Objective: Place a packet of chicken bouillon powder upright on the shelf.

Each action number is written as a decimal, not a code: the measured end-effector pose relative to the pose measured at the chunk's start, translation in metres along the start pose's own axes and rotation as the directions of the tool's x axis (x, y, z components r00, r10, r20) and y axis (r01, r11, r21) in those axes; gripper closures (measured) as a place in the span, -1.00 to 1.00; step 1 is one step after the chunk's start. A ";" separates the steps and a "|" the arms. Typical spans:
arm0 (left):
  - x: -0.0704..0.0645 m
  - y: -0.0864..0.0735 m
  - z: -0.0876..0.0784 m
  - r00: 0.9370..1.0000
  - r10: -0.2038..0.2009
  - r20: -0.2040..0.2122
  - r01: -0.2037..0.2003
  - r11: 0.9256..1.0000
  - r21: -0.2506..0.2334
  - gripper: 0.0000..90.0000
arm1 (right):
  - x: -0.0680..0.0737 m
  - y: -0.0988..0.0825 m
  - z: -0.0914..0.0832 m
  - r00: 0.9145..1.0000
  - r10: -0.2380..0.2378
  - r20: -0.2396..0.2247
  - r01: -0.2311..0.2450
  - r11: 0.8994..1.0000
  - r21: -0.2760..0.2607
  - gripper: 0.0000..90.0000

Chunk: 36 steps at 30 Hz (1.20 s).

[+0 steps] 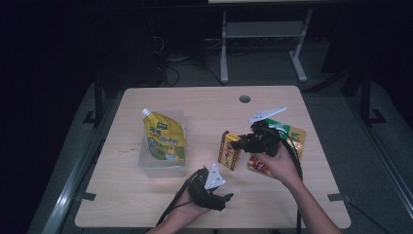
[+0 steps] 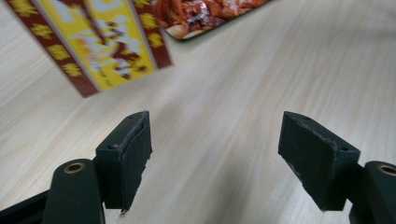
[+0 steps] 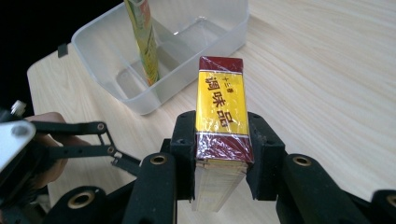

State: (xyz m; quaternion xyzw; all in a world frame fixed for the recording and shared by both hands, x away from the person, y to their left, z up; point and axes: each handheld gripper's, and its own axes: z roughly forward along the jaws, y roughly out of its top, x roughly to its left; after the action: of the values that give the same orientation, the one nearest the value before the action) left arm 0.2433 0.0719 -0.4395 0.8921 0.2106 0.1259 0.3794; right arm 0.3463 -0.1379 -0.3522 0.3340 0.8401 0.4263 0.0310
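A yellow and dark-red seasoning box (image 3: 220,116) is clamped between the black jaws of my right gripper (image 3: 219,154). In the high view the box (image 1: 229,149) hangs above the table's middle, held by the right gripper (image 1: 243,141). My left gripper (image 1: 225,198) rests low near the front edge, open, nothing between its pads (image 2: 135,154). The box's lower end (image 2: 98,37) hangs ahead of the left gripper. A clear plastic tub (image 1: 163,163) at the left holds a yellow spout pouch (image 1: 164,136) standing upright; the tub (image 3: 159,56) lies beyond the box.
A red and green food packet (image 1: 292,139) lies flat on the wooden table (image 1: 146,195) under my right hand; its corner (image 2: 205,16) lies past the left gripper. A round cable hole (image 1: 244,99) sits near the far edge.
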 end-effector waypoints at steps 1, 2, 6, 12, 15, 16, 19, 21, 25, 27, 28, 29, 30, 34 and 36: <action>-0.002 -0.001 0.000 1.000 0.003 0.019 -0.003 1.000 -0.016 -0.45 | 0.001 0.005 0.001 1.000 -0.024 -0.004 0.024 1.000 0.003 0.50; -0.002 -0.001 0.000 1.000 0.003 0.019 -0.003 1.000 -0.016 -0.46 | 0.001 0.005 0.001 1.000 -0.024 -0.004 0.024 1.000 0.003 0.50; -0.008 -0.002 -0.002 0.999 0.000 0.051 0.002 0.999 -0.038 -0.48 | 0.006 0.016 0.003 0.994 -0.089 -0.068 0.087 0.996 -0.027 0.50; -0.015 -0.003 -0.005 0.997 0.031 0.067 -0.027 0.998 -0.053 -0.48 | 0.016 0.029 0.008 0.982 -0.153 -0.107 0.149 0.988 -0.042 0.50; -0.018 -0.003 -0.006 0.996 0.054 0.070 -0.051 0.997 -0.050 -0.48 | 0.022 0.037 0.013 0.975 -0.181 -0.129 0.178 0.983 -0.035 0.50; -0.019 -0.003 -0.005 0.995 0.061 0.074 -0.058 0.997 -0.046 -0.48 | 0.025 0.040 0.015 0.973 -0.191 -0.133 0.189 0.982 -0.031 0.50; -0.022 -0.003 -0.004 0.994 0.073 0.077 -0.069 0.996 -0.052 -0.48 | 0.031 0.045 0.019 0.966 -0.210 -0.150 0.208 0.978 -0.024 0.50; -0.022 -0.003 -0.003 0.994 0.066 0.086 -0.062 0.997 -0.055 -0.48 | 0.036 0.051 0.023 0.958 -0.244 -0.151 0.242 0.970 -0.031 0.50; -0.023 -0.004 -0.002 0.993 0.074 0.097 -0.069 0.997 -0.045 -0.48 | 0.041 0.058 0.029 0.947 -0.271 -0.170 0.270 0.962 -0.028 0.50; -0.023 -0.004 -0.003 0.993 0.074 0.096 -0.070 0.996 -0.050 -0.48 | 0.046 0.062 0.033 0.938 -0.291 -0.186 0.290 0.956 -0.033 0.50; -0.022 -0.004 -0.004 0.993 0.073 0.096 -0.068 0.996 -0.055 -0.48 | 0.050 0.067 0.035 0.929 -0.309 -0.201 0.307 0.951 -0.042 0.50; -0.022 -0.004 -0.004 0.992 0.077 0.097 -0.072 0.996 -0.056 -0.48 | 0.052 0.068 0.036 0.928 -0.310 -0.207 0.307 0.950 -0.047 0.50; -0.022 -0.004 -0.004 0.992 0.077 0.097 -0.072 0.996 -0.056 -0.48 | 0.052 0.068 0.036 0.928 -0.310 -0.207 0.307 0.950 -0.047 0.50; -0.022 -0.004 -0.004 0.992 0.081 0.099 -0.076 0.996 -0.054 -0.48 | 0.063 0.079 0.044 0.912 -0.339 -0.232 0.336 0.940 -0.054 0.50; -0.023 -0.004 -0.004 0.991 0.083 0.102 -0.077 0.995 -0.061 -0.48 | 0.066 0.082 0.047 0.906 -0.344 -0.247 0.340 0.938 -0.058 0.50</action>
State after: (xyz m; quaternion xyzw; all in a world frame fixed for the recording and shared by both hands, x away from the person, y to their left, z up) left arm 0.2208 0.0661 -0.4416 0.8939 0.1508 0.1003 0.4100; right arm 0.3544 -0.0323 -0.3066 0.1242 0.8796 0.4591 0.0002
